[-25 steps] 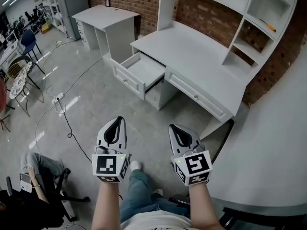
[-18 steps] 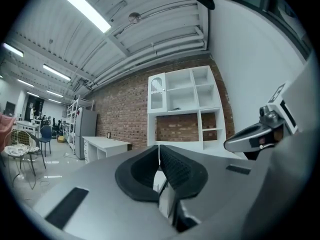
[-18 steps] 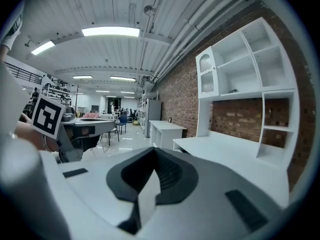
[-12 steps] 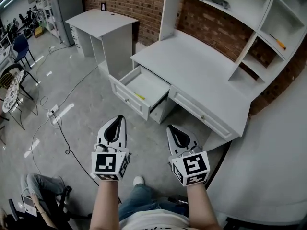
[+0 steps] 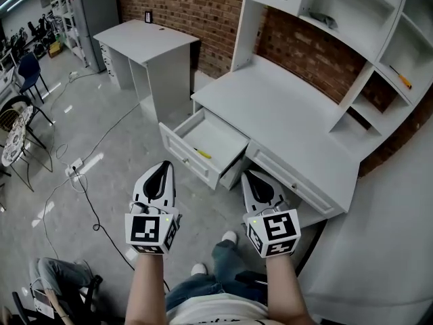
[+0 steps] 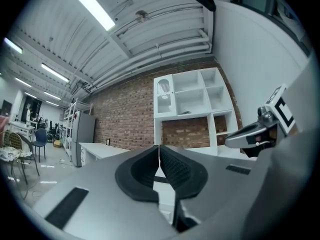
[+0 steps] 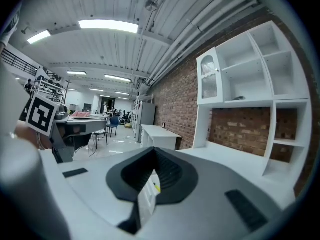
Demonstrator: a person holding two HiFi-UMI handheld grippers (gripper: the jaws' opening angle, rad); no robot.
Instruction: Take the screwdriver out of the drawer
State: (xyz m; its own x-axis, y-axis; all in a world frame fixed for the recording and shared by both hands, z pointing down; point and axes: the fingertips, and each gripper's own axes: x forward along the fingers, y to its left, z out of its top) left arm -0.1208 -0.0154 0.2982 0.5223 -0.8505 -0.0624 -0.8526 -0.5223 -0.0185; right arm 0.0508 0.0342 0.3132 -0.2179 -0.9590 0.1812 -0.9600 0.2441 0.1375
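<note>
A white desk (image 5: pixel 284 107) stands against the brick wall, its left drawer (image 5: pixel 203 144) pulled open. Inside the drawer lies a small yellow screwdriver (image 5: pixel 202 153). My left gripper (image 5: pixel 160 171) hovers over the floor, short of the drawer front, with its jaws shut and nothing in them. My right gripper (image 5: pixel 254 181) is level with it, just in front of the desk's closed right drawer (image 5: pixel 298 181), jaws shut and holding nothing. In the left gripper view the pads (image 6: pixel 172 166) meet. Through the right gripper (image 7: pixel 155 156) I glimpse the drawer and a yellow speck, the screwdriver (image 7: pixel 157 187).
A second small white desk (image 5: pixel 145 42) stands to the left by the wall. The hutch shelves (image 5: pixel 352 19) above the desk hold an orange-handled tool (image 5: pixel 400 78) and a grey item (image 5: pixel 325 20). Cables (image 5: pixel 81 175) trail on the floor at left; chairs stand further left.
I have walked towards the desk with both grippers; the open drawer is now closer and the yellow screwdriver inside has come into sight. Both grippers stay shut.
</note>
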